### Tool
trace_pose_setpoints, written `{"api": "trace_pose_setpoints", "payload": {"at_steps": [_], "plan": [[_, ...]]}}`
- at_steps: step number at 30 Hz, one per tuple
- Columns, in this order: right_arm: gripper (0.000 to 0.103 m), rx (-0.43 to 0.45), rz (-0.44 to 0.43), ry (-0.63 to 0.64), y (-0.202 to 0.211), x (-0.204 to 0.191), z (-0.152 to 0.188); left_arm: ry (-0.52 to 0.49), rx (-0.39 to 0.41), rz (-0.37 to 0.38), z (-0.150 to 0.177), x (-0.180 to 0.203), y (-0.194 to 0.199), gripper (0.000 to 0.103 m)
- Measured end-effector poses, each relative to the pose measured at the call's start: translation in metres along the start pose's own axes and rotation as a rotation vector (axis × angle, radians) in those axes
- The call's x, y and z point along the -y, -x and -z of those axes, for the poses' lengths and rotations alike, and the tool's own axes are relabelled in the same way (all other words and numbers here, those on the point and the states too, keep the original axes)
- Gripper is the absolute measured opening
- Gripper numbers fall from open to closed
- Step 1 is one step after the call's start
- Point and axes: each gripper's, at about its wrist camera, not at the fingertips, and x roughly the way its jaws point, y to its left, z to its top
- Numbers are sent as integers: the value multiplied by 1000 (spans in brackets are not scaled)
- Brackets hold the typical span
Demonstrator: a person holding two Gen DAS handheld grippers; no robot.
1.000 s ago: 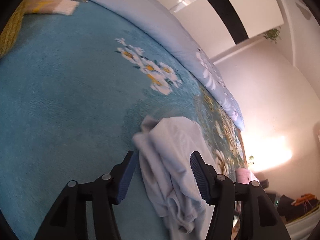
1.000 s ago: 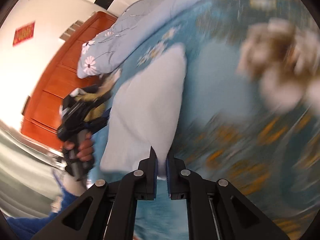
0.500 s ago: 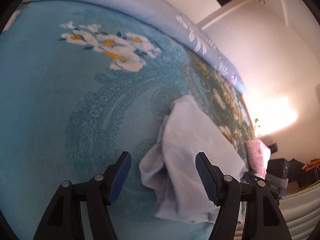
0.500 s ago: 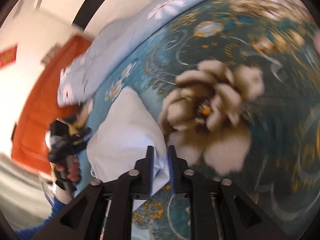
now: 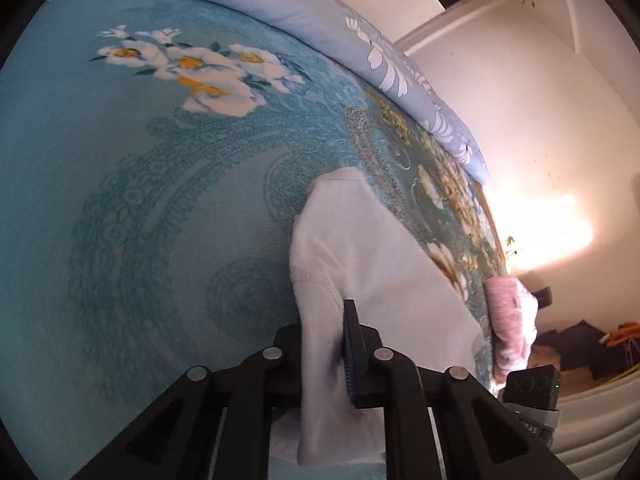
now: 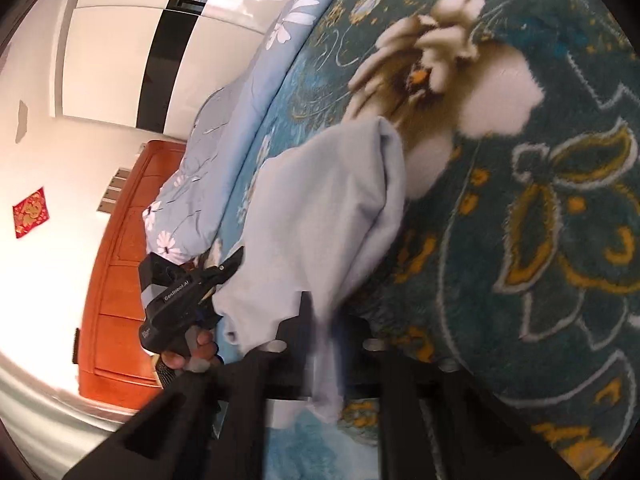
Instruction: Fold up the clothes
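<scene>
My left tongs (image 5: 326, 346) clamped on pale blue garment (image 5: 360, 248); right tongs (image 6: 320, 344) pinch its other edge. Garment stretches ahead over bed (image 5: 140, 200), partly doubled, still loose. Folding midway; squaring, flattening remain.

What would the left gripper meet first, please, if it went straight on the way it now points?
The left gripper is already shut on the pale blue garment, so that cloth lies first in its line. Beyond it comes the teal floral blanket, though depth is hard to judge in this fisheye view.
</scene>
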Motion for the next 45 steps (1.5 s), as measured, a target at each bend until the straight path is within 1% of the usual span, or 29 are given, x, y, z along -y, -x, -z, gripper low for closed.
{"api": "trace_pose_setpoints", "payload": {"at_steps": [2, 4, 5, 7, 9, 10, 11, 12, 14, 15, 16, 17, 19, 20, 21, 22, 23, 24, 26, 28, 30, 33, 36, 40, 45], "plan": [[7, 13, -21, 56, 17, -8, -5, -13, 5, 37, 19, 10, 16, 12], [7, 19, -26, 118, 35, -15, -9, -53, -5, 56, 43, 19, 28, 12], [7, 16, -22, 147, 43, -16, -10, -70, -10, 58, 53, 22, 31, 12], [7, -11, -20, 151, 49, -7, -8, -94, -14, 22, 67, 20, 28, 12], [7, -38, -4, 148, 50, 1, -5, -76, -14, -4, 72, 12, 22, 13], [8, -48, -4, 134, 48, 6, -3, -55, -17, 2, 71, 6, 21, 16], [8, -58, -4, 120, 45, 11, -1, -29, -20, 21, 69, 1, 20, 17], [9, -65, -4, 107, 43, 16, 1, -8, -19, 31, 66, -3, 20, 20], [11, -46, -5, 102, 45, 21, 2, -19, -8, 3, 62, -3, 18, 42], [12, -40, 9, 107, 45, 22, 1, -30, -7, -13, 59, -2, 16, 46], [15, -39, 21, 106, 44, 22, 1, -35, -13, -8, 58, -1, 12, 48], [18, -38, 32, 103, 42, 22, 1, -33, -22, 11, 57, -1, 9, 50], [19, -40, 31, 101, 37, 22, 1, -27, -45, 46, 55, 1, 2, 51], [19, -41, 31, 101, 35, 21, 0, -19, -62, 60, 55, 1, -2, 50], [19, -38, 35, 109, 34, 18, 0, -21, -66, 59, 56, 4, -5, 48], [19, -32, 45, 117, 34, 15, 0, -29, -62, 46, 59, 7, -6, 35], [18, -25, 57, 126, 35, 12, 1, -37, -57, 32, 61, 10, -7, 13], [16, -15, 73, 138, 37, 7, 2, -42, -47, 22, 64, 12, -6, 13], [9, 10, 89, 175, 44, -4, 5, -47, -23, 30, 69, 21, 4, 11], [8, 23, 84, 216, 56, -15, 8, -52, -1, 45, 73, 29, 15, 11], [7, 23, 100, 264, 64, -28, 11, -68, 19, 57, 79, 40, 26, 11], [7, 28, 143, 347, 79, -48, 18, -131, 42, 66, 89, 64, 44, 11], [7, 44, 171, 403, 97, -63, 29, -189, 62, 76, 98, 88, 59, 11], [7, 85, 204, 473, 124, -75, 42, -230, 75, 88, 107, 117, 63, 11], [7, 144, 244, 546, 153, -85, 51, -279, 72, 99, 116, 154, 57, 11]]}}
